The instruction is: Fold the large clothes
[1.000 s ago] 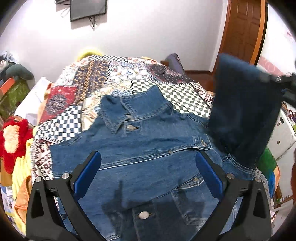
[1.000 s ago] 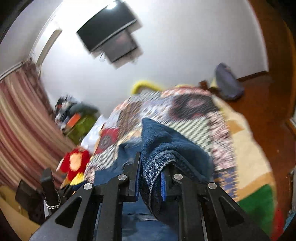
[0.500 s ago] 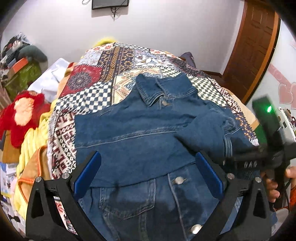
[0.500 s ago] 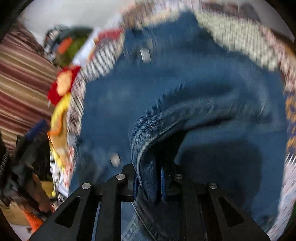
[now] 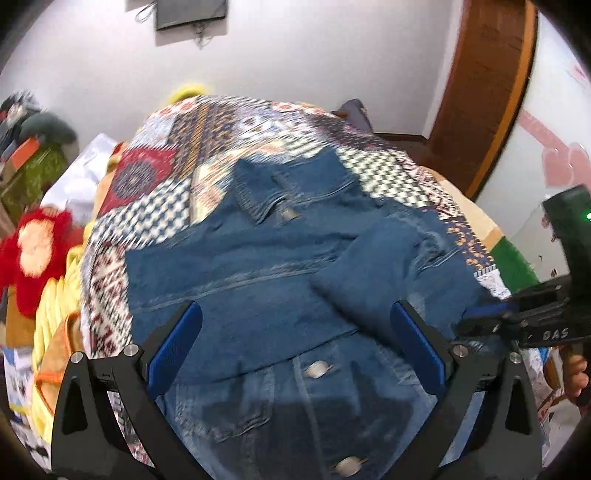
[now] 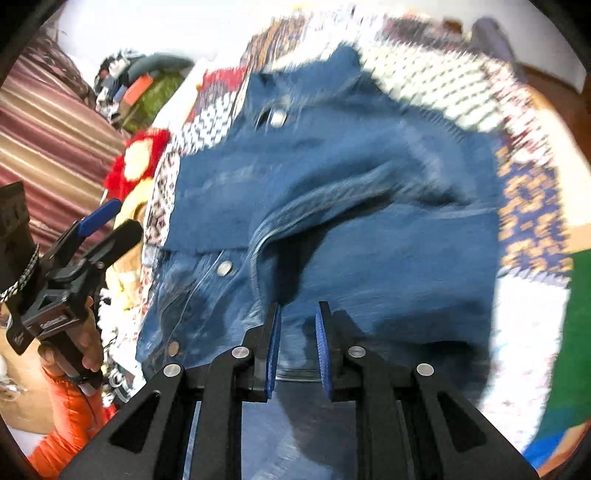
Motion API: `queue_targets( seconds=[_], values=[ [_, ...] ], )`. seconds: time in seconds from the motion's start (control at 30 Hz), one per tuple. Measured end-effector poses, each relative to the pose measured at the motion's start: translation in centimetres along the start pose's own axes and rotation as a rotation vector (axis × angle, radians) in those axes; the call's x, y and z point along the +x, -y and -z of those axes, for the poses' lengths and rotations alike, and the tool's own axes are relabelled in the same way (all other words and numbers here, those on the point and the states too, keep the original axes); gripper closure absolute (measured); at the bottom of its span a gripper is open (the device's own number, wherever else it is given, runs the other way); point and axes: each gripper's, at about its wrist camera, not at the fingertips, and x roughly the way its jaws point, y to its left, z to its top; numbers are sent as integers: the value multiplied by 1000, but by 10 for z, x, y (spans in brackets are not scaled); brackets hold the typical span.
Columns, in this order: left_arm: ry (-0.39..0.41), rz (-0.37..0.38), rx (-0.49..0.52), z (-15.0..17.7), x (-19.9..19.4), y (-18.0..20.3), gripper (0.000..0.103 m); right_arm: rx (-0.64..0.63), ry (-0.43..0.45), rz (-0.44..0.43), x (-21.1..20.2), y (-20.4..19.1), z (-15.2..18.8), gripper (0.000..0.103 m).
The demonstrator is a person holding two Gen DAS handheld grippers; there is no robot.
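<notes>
Blue denim jacket (image 5: 258, 280) — sleeve (image 5: 373, 269) lies folded at 3 o'clock; left tongs (image 5: 295, 343) wide open, right tongs (image 6: 297, 347) slightly parted, both empty — smooth before folding.

Patchwork bedspread (image 5: 221, 155) spread across bed, filling centre. Red-and-yellow plush toy (image 5: 33, 254) at 9 o'clock beside it; wall-mounted screen (image 5: 190, 13) at 12 o'clock. Wooden door (image 5: 484, 92) at 2 o'clock, striped curtain (image 6: 48, 140) at 9 o'clock in right wrist view.

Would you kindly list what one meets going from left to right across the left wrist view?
Red plush toy → patchwork bedspread → denim jacket → folded-over sleeve → right tongs → wooden door.
</notes>
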Motion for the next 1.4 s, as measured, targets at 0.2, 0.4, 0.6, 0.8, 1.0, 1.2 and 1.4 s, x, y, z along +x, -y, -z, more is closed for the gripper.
queue_targets(
  seconds=[0.2,0.4,0.6,0.8,1.0,1.2,1.4],
  values=[
    [-46,56,104,-29,32,52,0,9,150,116,-55,39,-6,88],
    [-137,109,209,-40,84,104,0,28,213,263,-81,84,-10,88],
    [-241,10,337,-33,147,132,0,111,168,224,-65,120,-8,88],
    [-269,62,222,-34,162,103,5,135,95,183,-34,135,-5,88],
    [-249,-12,233,-33,158,83,54,130,40,158,-6,136,-11,88],
    [-154,-2,243,-63,148,95,82,115,24,156,6,126,-17,88],
    [116,39,218,-112,73,92,82,107,46,172,-6,119,-22,88]
  ],
)
